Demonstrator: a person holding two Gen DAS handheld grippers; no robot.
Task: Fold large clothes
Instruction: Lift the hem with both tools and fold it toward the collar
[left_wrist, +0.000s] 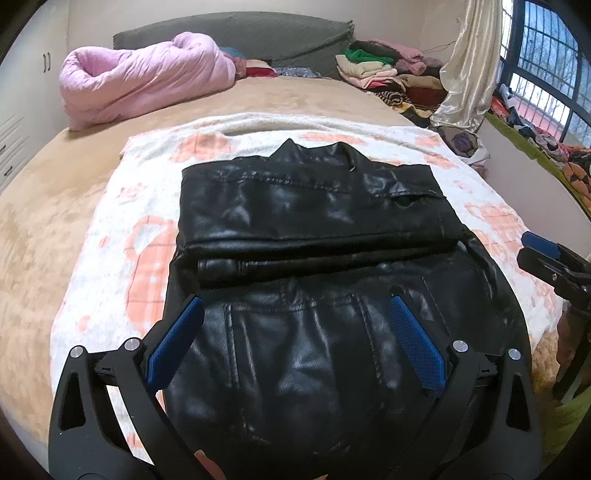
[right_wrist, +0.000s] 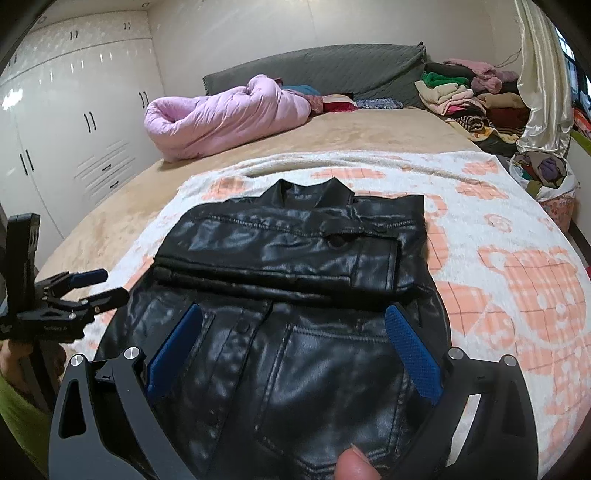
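A black leather jacket (left_wrist: 303, 206) (right_wrist: 288, 251) lies flat on a white and peach blanket (left_wrist: 147, 236) (right_wrist: 517, 280), collar at the far end. Its sleeves are folded across the chest. My left gripper (left_wrist: 295, 306) hovers open over the jacket's near half, blue pads (left_wrist: 177, 339) wide apart and holding nothing. My right gripper (right_wrist: 293, 314) is open over the same lower part, also holding nothing. Each gripper shows at the edge of the other's view: the right gripper (left_wrist: 524, 246) beside the jacket's right edge, the left gripper (right_wrist: 110, 284) beside its left edge.
The blanket lies on a tan bed (left_wrist: 44, 206). A rolled pink quilt (left_wrist: 140, 81) (right_wrist: 221, 114) sits far left by the grey headboard (left_wrist: 240, 33). Stacked clothes (left_wrist: 384, 70) (right_wrist: 461, 96) fill the far right corner. White wardrobes (right_wrist: 74, 129) stand left; a curtain (left_wrist: 469, 66) and window (left_wrist: 546, 55) right.
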